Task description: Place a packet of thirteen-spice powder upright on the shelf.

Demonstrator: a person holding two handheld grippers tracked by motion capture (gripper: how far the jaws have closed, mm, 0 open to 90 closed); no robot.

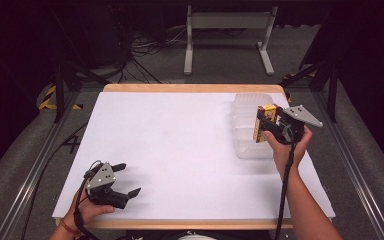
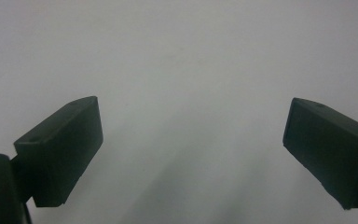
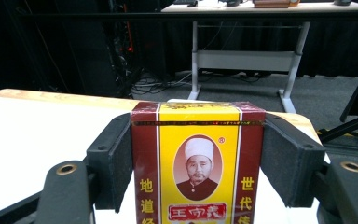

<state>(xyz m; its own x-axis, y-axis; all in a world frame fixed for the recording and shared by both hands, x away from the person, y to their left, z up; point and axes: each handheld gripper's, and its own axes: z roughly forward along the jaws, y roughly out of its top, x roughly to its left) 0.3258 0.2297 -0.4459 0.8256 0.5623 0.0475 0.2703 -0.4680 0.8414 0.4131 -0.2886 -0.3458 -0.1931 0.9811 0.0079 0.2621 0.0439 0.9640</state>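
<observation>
The right gripper (image 1: pixel 268 126) is clamping one red-and-yellow cardboard box (image 3: pixel 198 163) above one clear plastic tub (image 1: pixel 247 107) at two o'clock. The left gripper (image 1: pixel 128 179), at seven o'clock, is gaping wide, holding nothing.

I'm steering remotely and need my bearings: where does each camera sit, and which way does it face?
High view: above the person's side, looking forward and down on the table; both forearms, left tool, right tool.
Left gripper view: on the left tool, facing the white tabletop; open jaws.
Right gripper view: on the right tool, facing level across the far table edge; jaws clamp the box.
Shared: high and right gripper views show that box.
</observation>
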